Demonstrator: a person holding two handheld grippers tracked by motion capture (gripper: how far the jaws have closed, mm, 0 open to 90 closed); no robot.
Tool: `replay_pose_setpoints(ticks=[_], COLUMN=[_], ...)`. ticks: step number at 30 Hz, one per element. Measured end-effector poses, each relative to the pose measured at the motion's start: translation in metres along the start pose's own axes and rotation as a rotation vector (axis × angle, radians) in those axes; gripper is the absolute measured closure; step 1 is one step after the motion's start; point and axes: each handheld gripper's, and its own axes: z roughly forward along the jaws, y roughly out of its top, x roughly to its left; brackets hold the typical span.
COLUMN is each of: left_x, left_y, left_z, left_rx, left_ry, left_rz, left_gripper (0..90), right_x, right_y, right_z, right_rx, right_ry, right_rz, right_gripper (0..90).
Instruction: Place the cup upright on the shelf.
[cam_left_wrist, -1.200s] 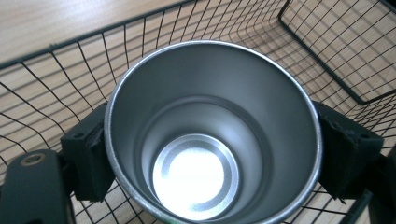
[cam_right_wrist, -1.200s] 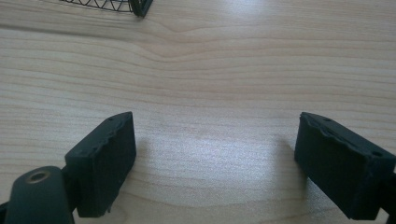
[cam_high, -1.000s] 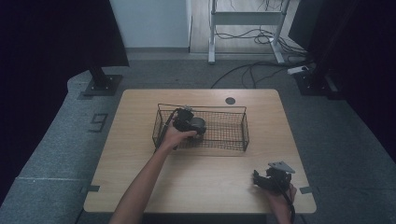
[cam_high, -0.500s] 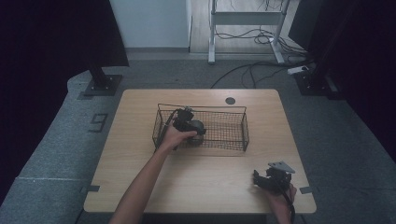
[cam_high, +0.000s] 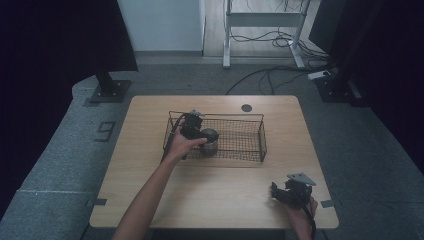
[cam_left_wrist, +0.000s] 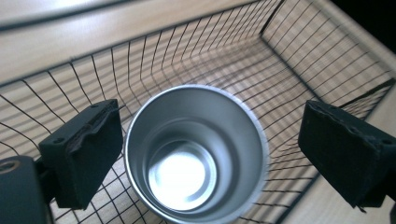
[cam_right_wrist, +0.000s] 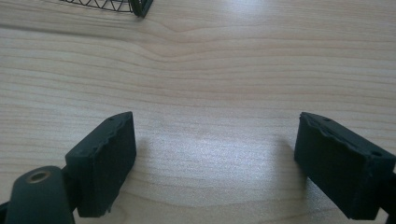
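Lifted slightly, the left gripper (cam_left_wrist: 205, 154) has just opened its jaws off one metal cup (cam_left_wrist: 196, 154), base hidden, standing between them in one wire basket (cam_high: 250, 117); right gripper (cam_right_wrist: 215, 163) wide, empty.

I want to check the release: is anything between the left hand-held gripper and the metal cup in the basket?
Nothing visible. The metal cup stands upright in the wire basket, between the left hand-held gripper's just-opened jaws.

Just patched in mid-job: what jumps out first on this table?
A shiny metal cup stands upright inside the black wire basket at mid-table. The left gripper hangs right over it, its jaws just opened and clear of the rim. The right gripper rests open near the table's near right corner.
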Motion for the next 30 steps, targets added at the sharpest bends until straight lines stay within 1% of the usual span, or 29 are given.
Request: replay_pose_setpoints(ticks=[3, 6, 11, 14, 16, 20, 26, 28, 30], left_x=[-0.002, -0.004, -0.007, -0.010, -0.014, -0.022, -0.030, -0.032, -0.033], left_y=[-0.002, -0.006, -0.016, -0.022, -0.027, -0.042, -0.070, -0.079, -0.087], left_z=[-0.015, -0.025, -0.039, -0.048, -0.054, -0.064, -0.073, -0.076, -0.080], left_rx=[-0.033, -0.054, -0.084, -0.115, -0.129, -0.149, -0.172, -0.169, -0.165], left_ry=[-0.005, -0.007, -0.012, -0.025, -0.020, -0.019, -0.017, -0.011, -0.019], left_rz=[0.012, 0.018, 0.022, 0.024, 0.042, 0.069, 0.081, 0.100, 0.106], left_gripper=[7.6, 8.0, 10.0, 10.3, 11.0, 12.1, 13.0, 13.3, 13.7], right_x=[0.000, 0.000, 0.000, 0.000, 0.000, 0.000, 0.000, 0.000, 0.000], right_y=[0.000, 0.000, 0.000, 0.000, 0.000, 0.000, 0.000, 0.000, 0.000], right_z=[0.000, 0.000, 0.000, 0.000, 0.000, 0.000, 0.000, 0.000, 0.000], right_rx=[0.000, 0.000, -0.001, 0.000, 0.000, 0.001, -0.001, 0.000, 0.000], right_ry=[0.000, 0.000, 0.000, 0.000, 0.000, -0.001, -0.001, 0.000, 0.000], right_rz=[0.000, 0.000, -0.002, 0.000, 0.000, -0.001, 0.001, 0.003, 0.000], right_gripper=[12.7, 12.7, 12.7, 12.7, 12.7, 12.7, 12.7, 12.7, 12.7])
